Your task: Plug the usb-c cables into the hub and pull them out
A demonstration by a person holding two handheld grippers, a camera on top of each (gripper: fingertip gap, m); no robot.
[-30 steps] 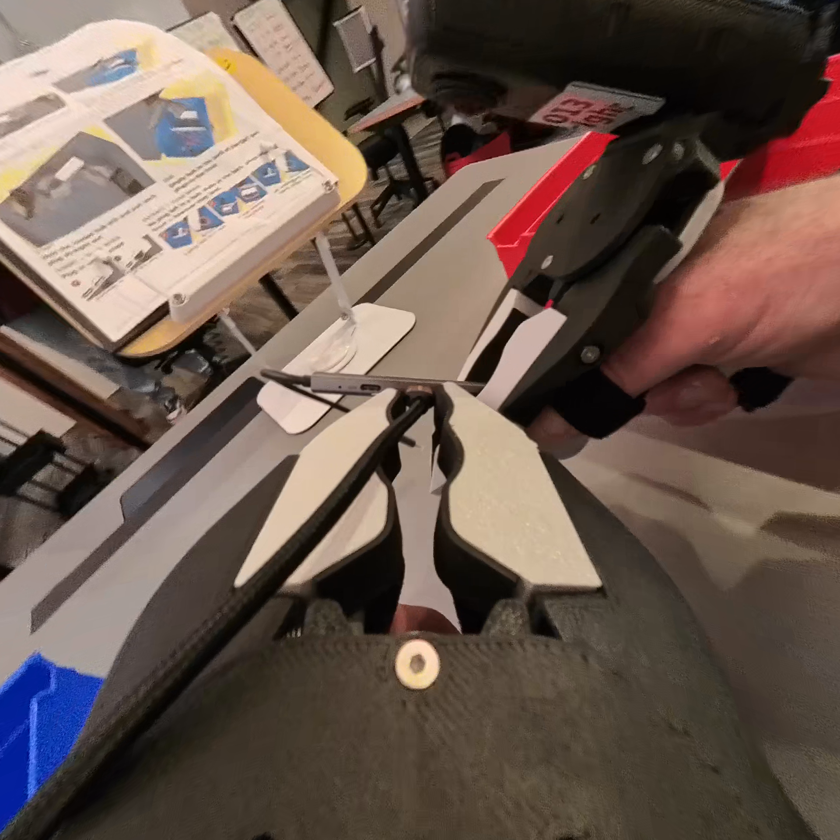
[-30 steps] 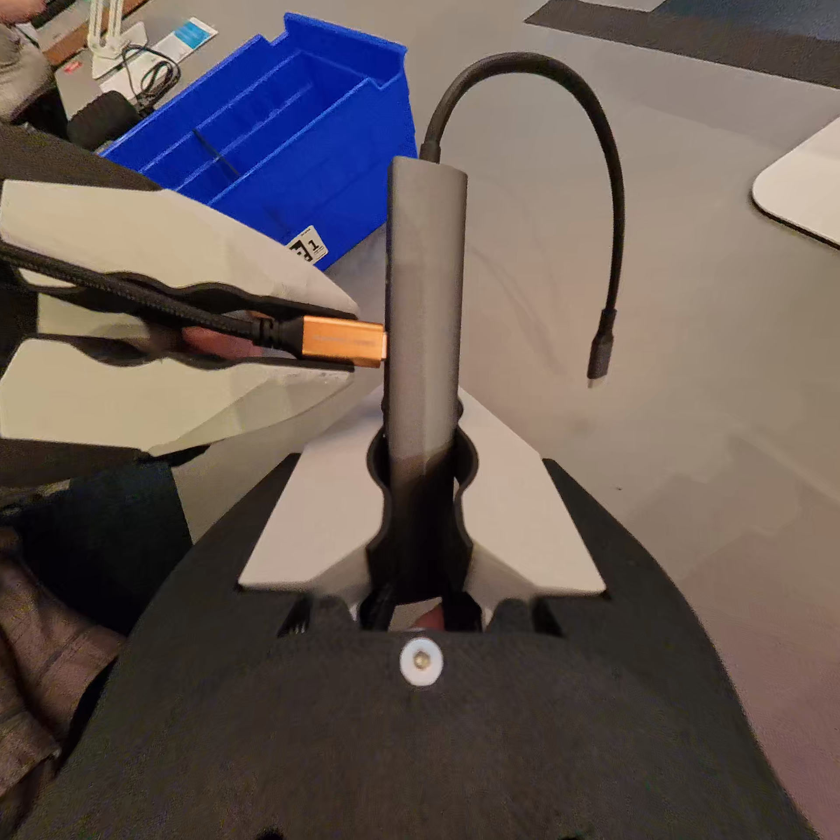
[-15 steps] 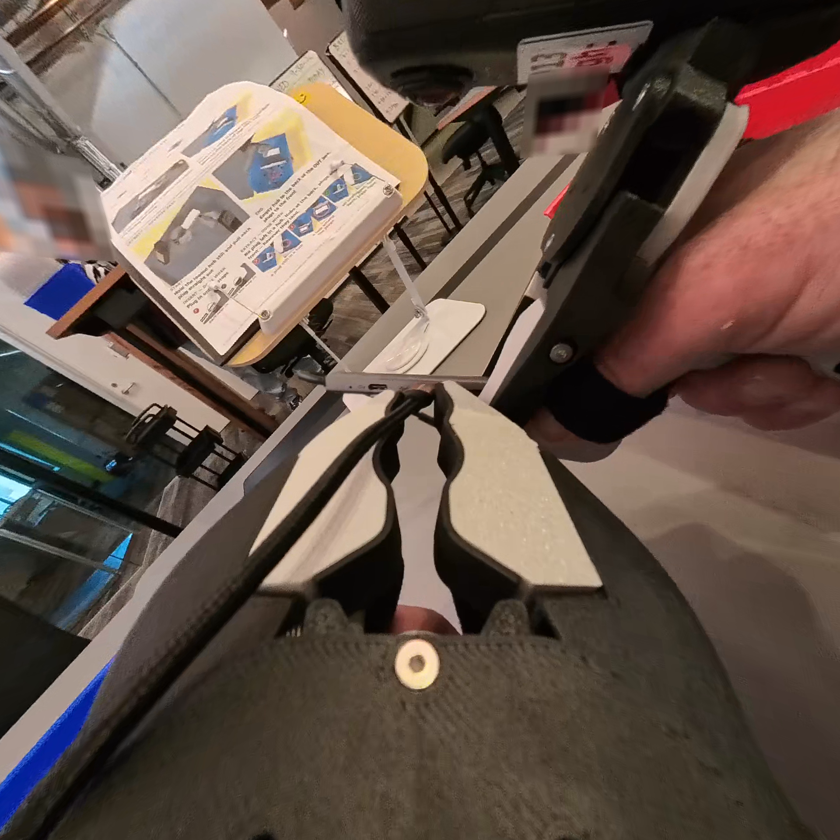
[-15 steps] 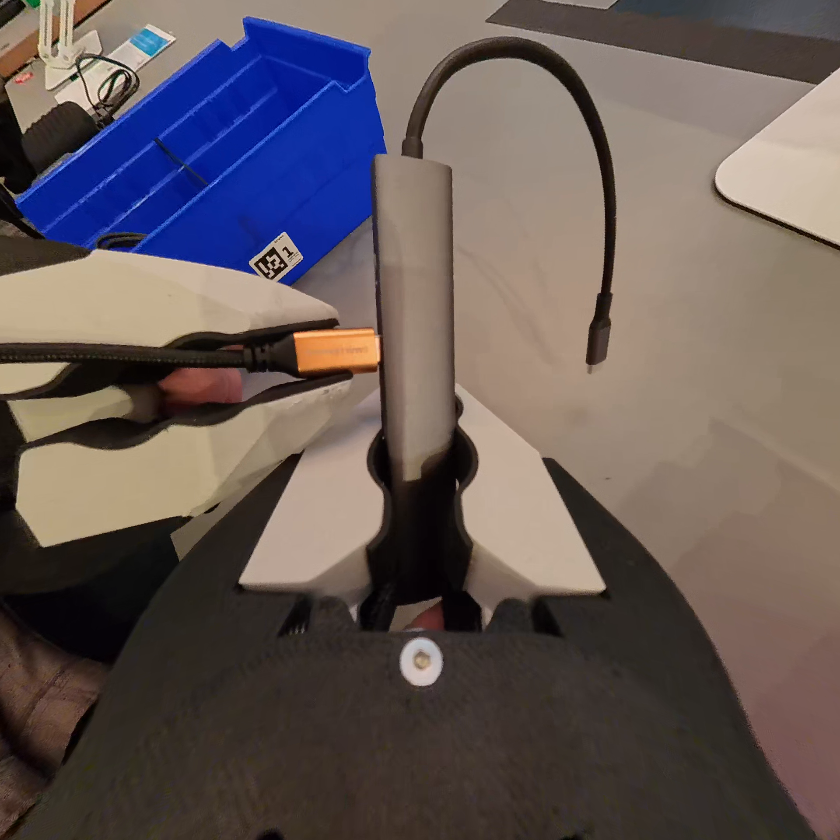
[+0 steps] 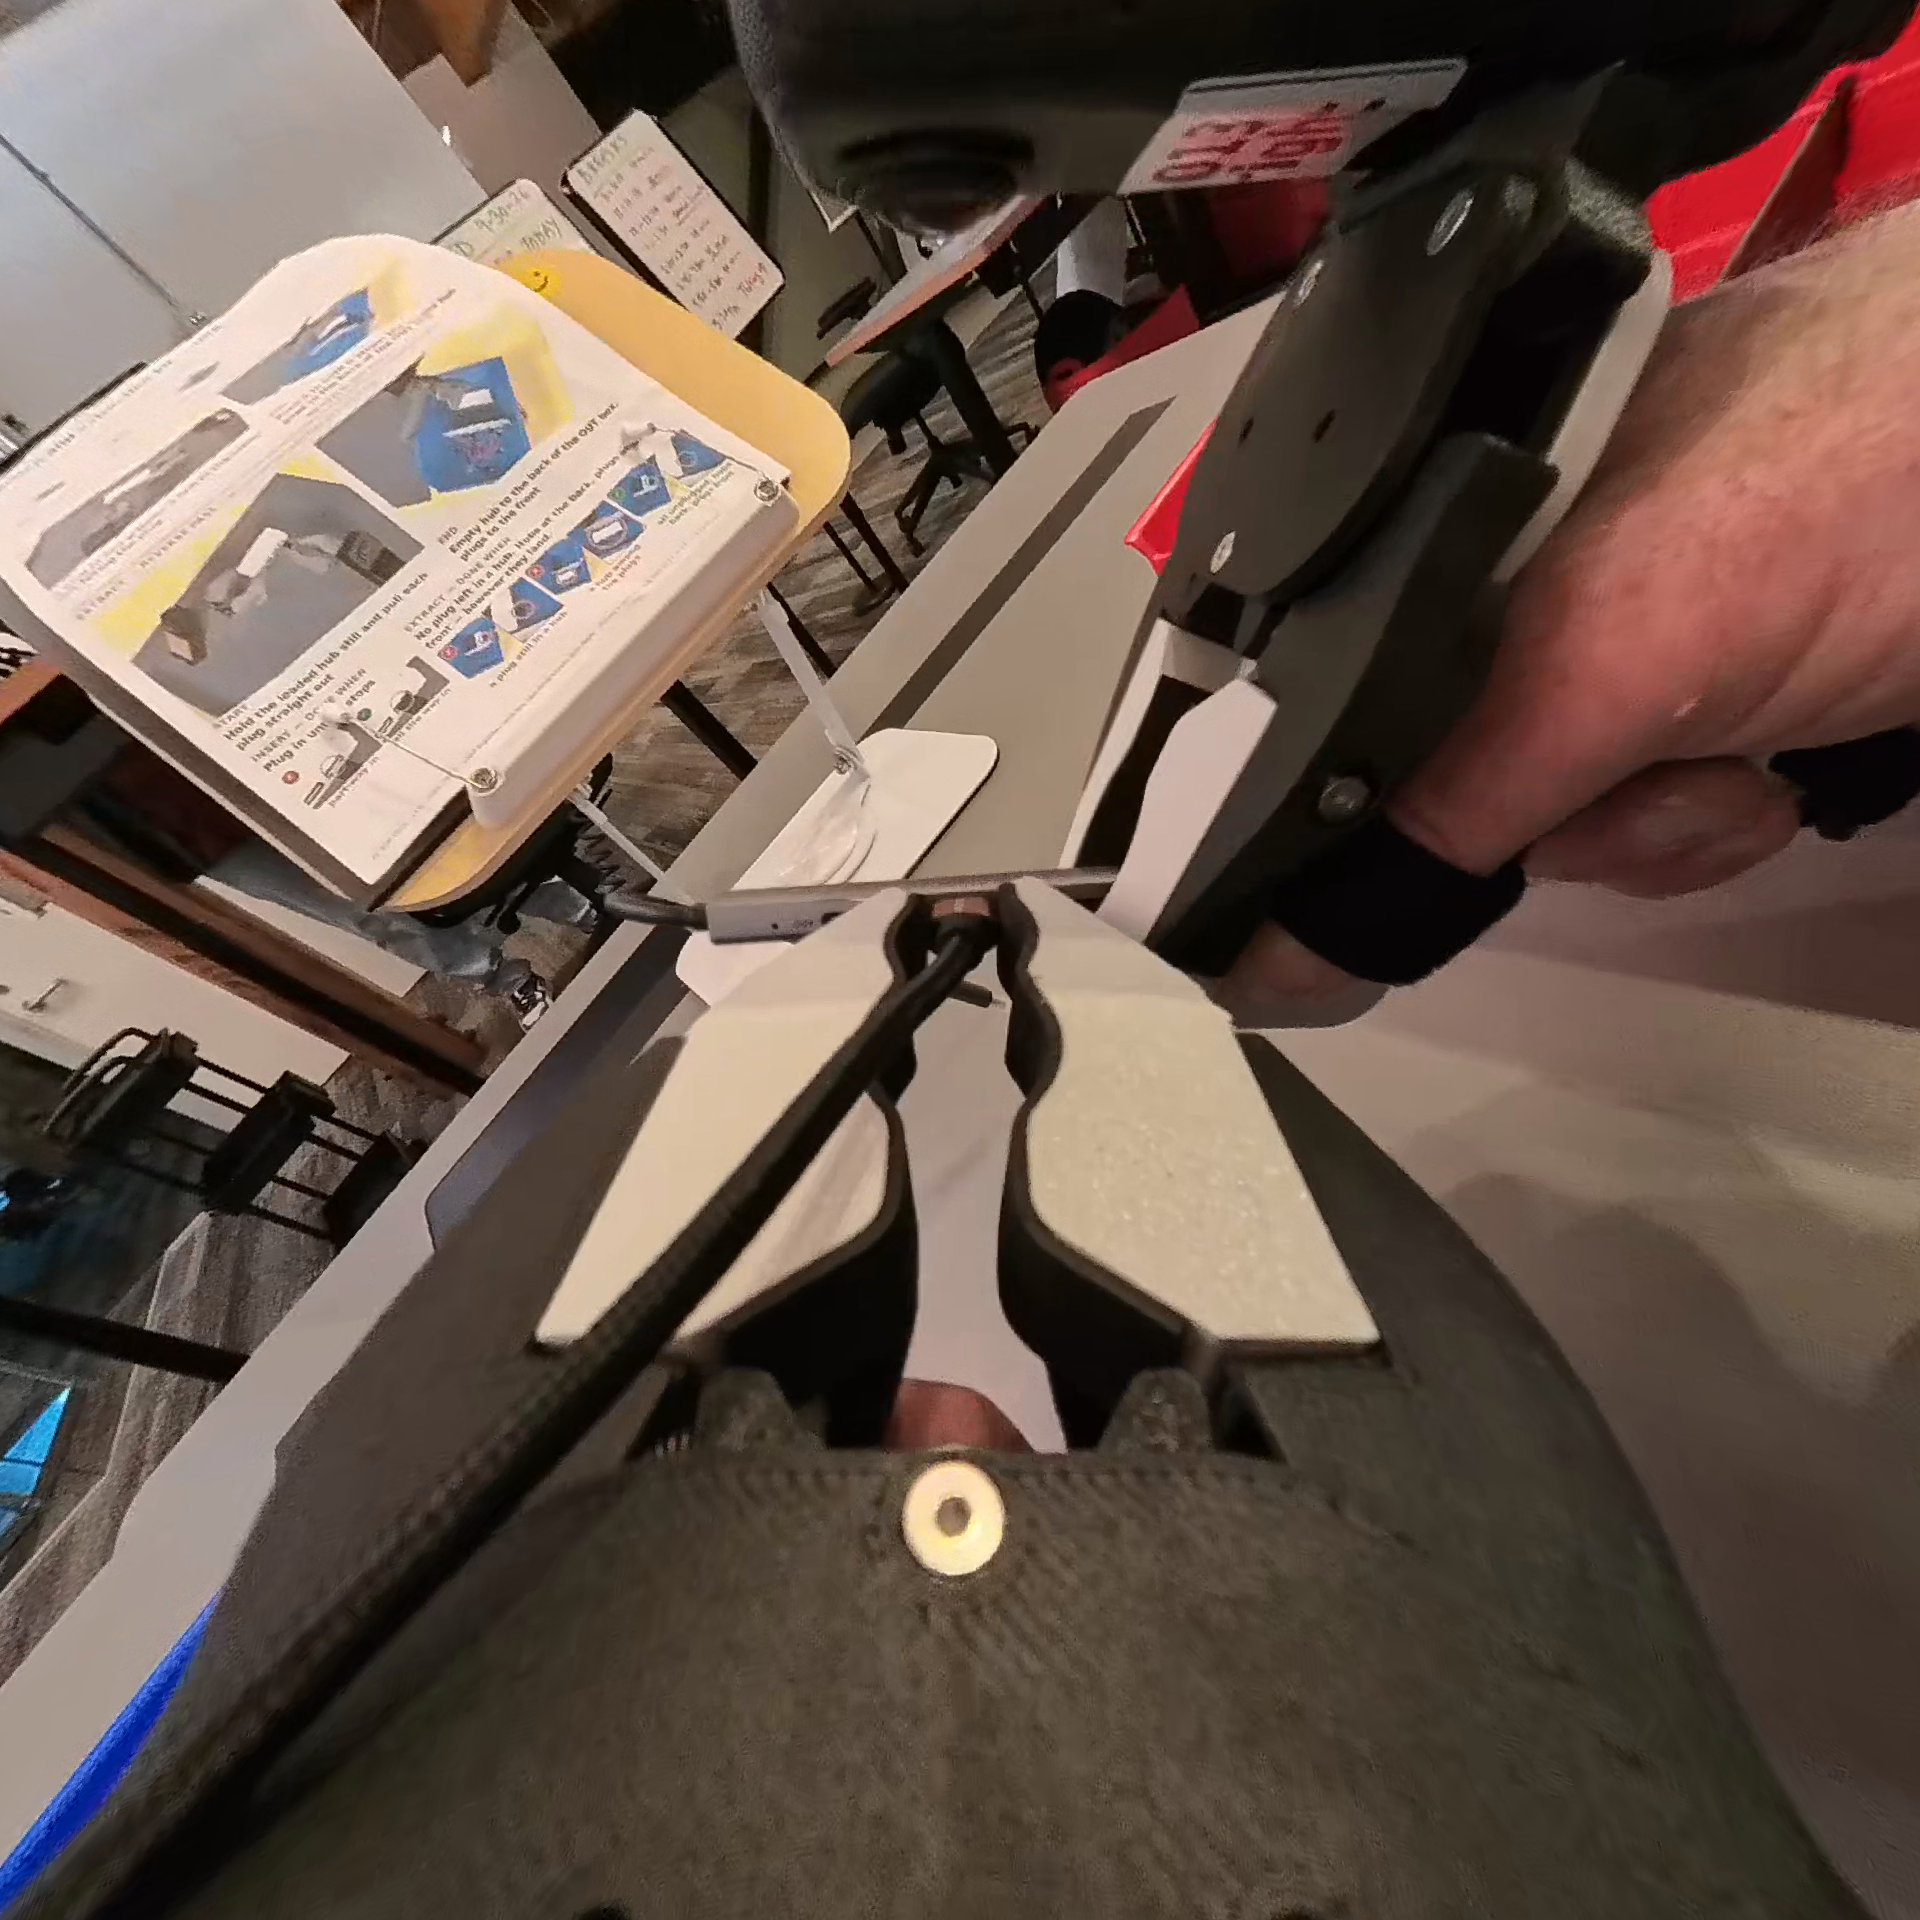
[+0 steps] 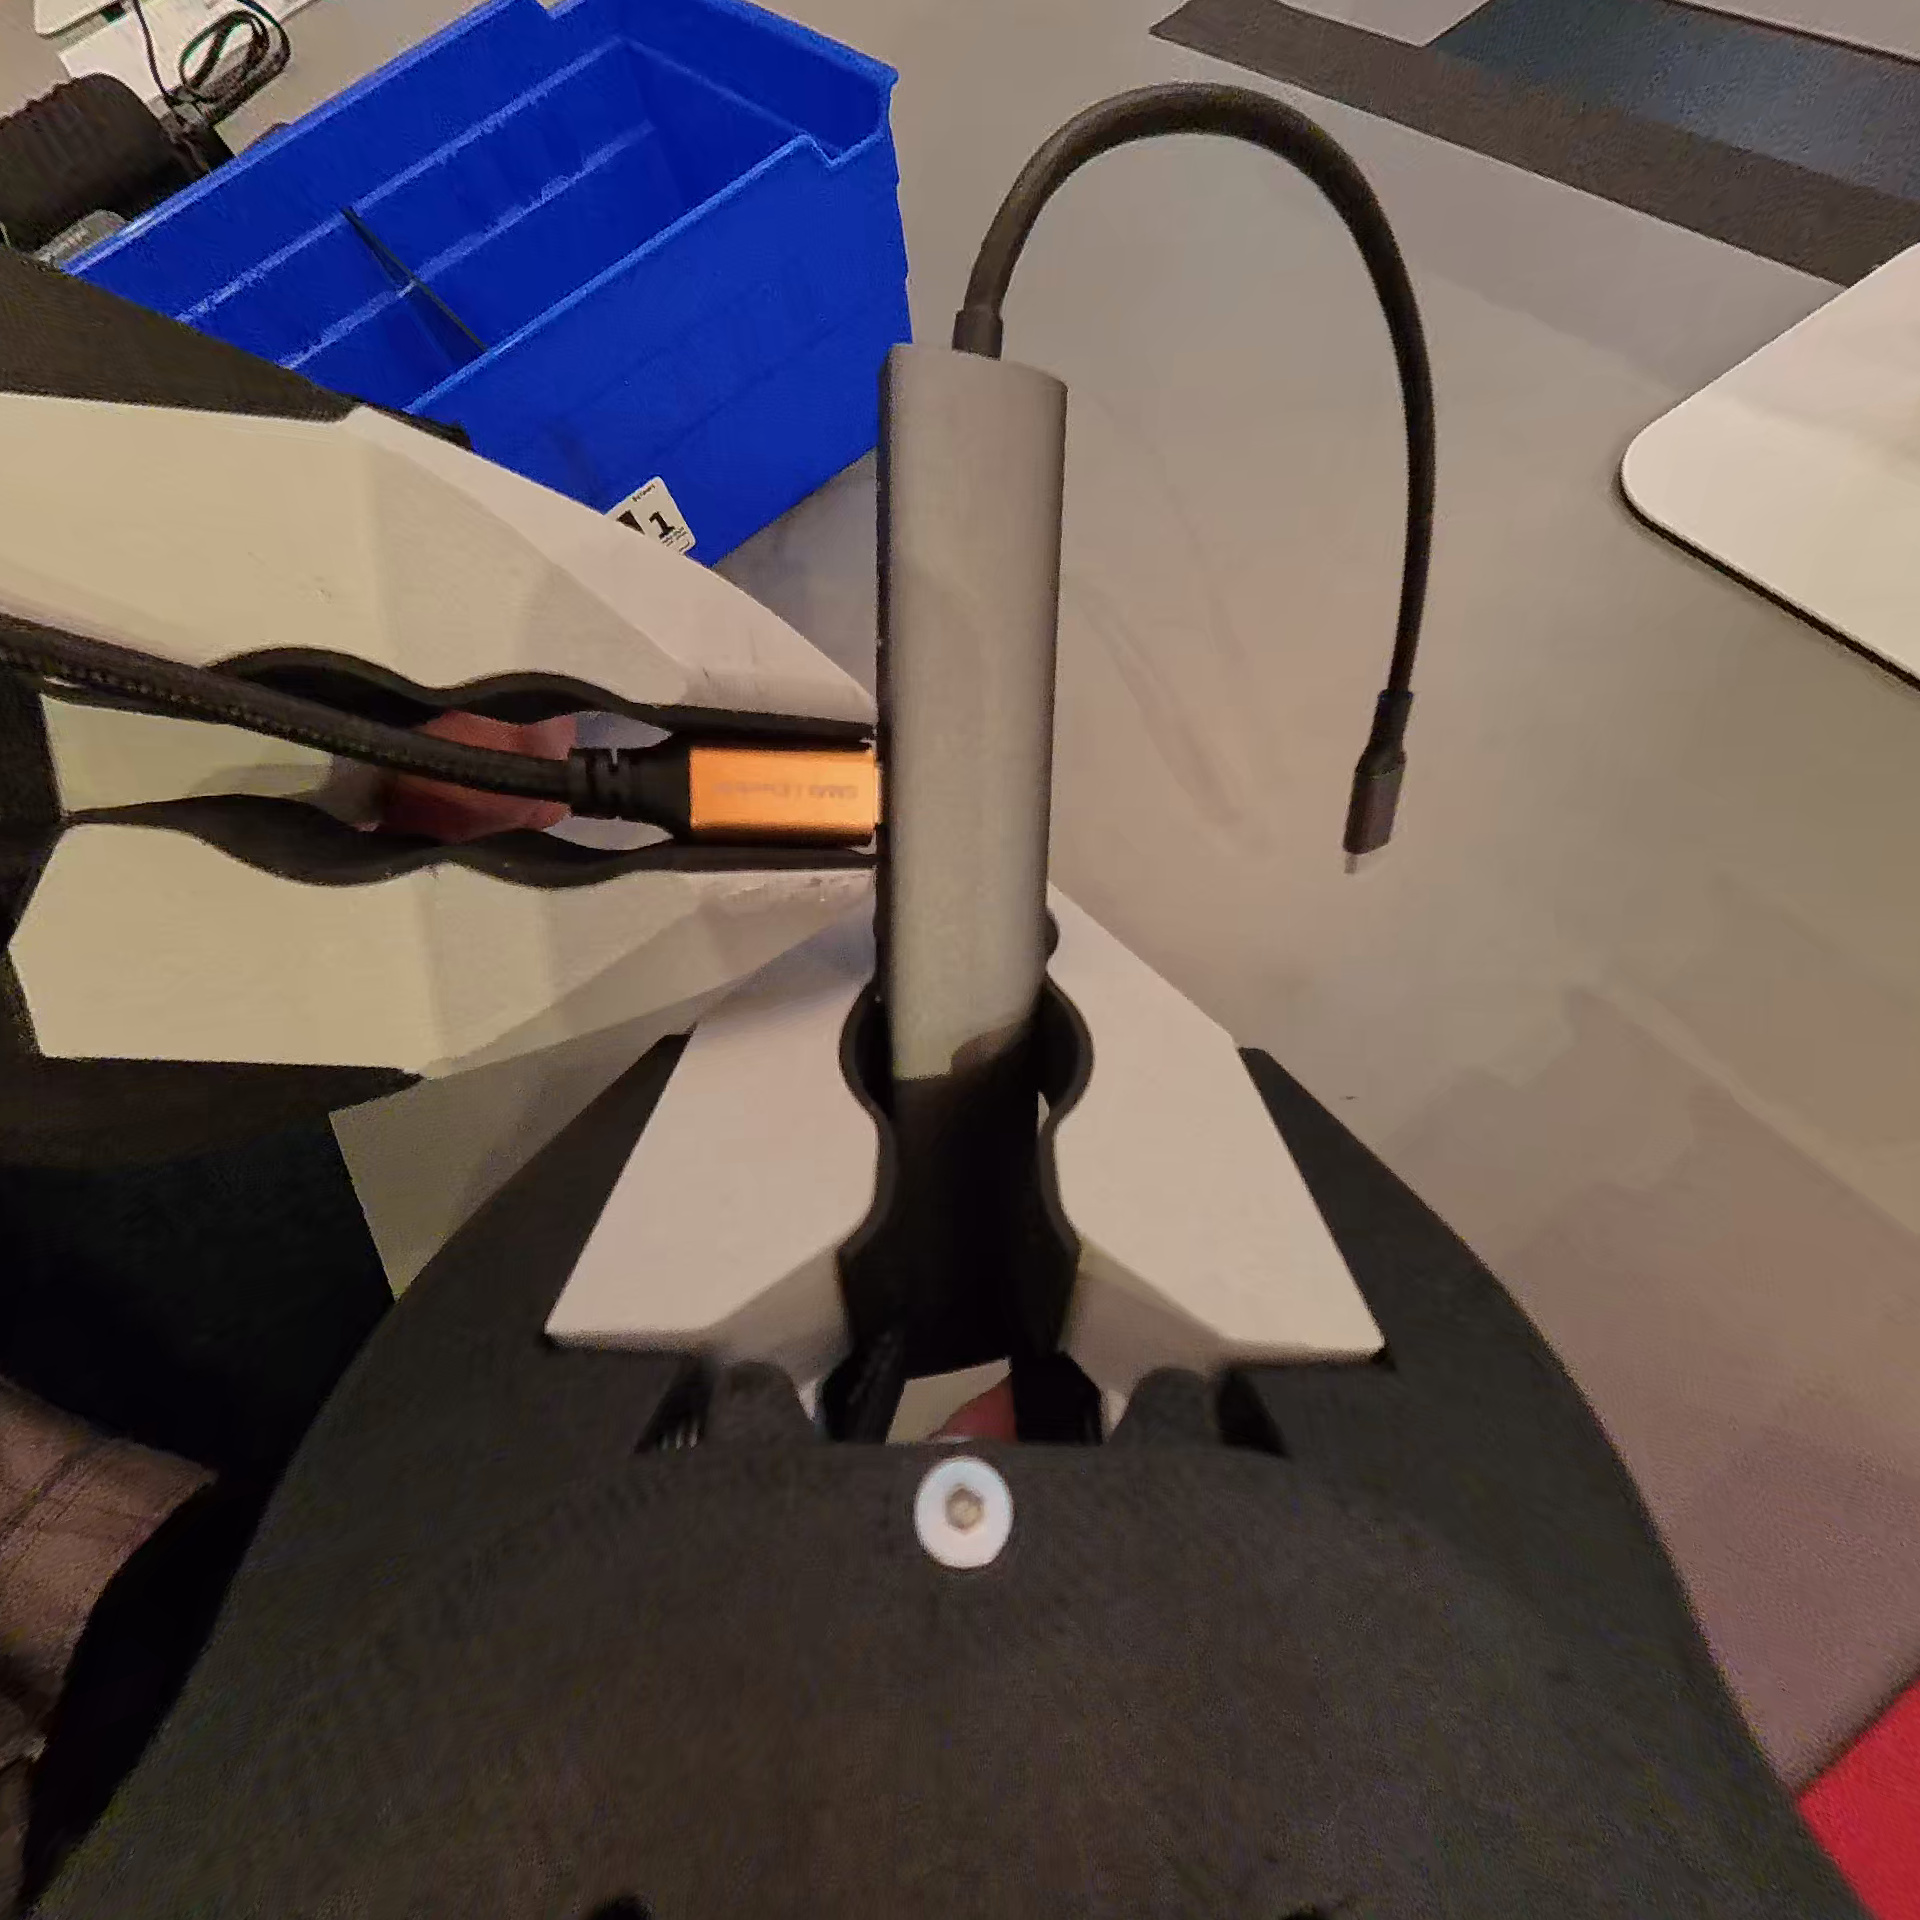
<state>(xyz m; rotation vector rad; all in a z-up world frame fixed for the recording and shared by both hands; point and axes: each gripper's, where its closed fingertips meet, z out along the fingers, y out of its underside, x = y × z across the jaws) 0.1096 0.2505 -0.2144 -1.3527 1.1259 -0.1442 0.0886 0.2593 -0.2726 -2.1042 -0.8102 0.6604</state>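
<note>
Right gripper [image 6: 961,1039] clamps the grey hub [image 6: 966,675] upright as a brace, while the left gripper [image 6: 862,790], at its left, grips the orange-shelled plug [image 6: 779,795] square against the hub's side port.

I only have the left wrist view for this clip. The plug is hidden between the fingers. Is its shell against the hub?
Observer: Yes. In the right wrist view the orange plug butts against the left side of the hub, with no gap showing.
Reviewer: How is the hub held?
Observer: The right gripper is shut on its near end; the hub points away from that camera.
Reviewer: Where does the hub's own cable go?
Observer: The tail cable arcs from the far end and hangs free on the right, plugged into nothing.
Reviewer: Anything behind the left gripper?
Observer: A blue bin on the table.
</note>
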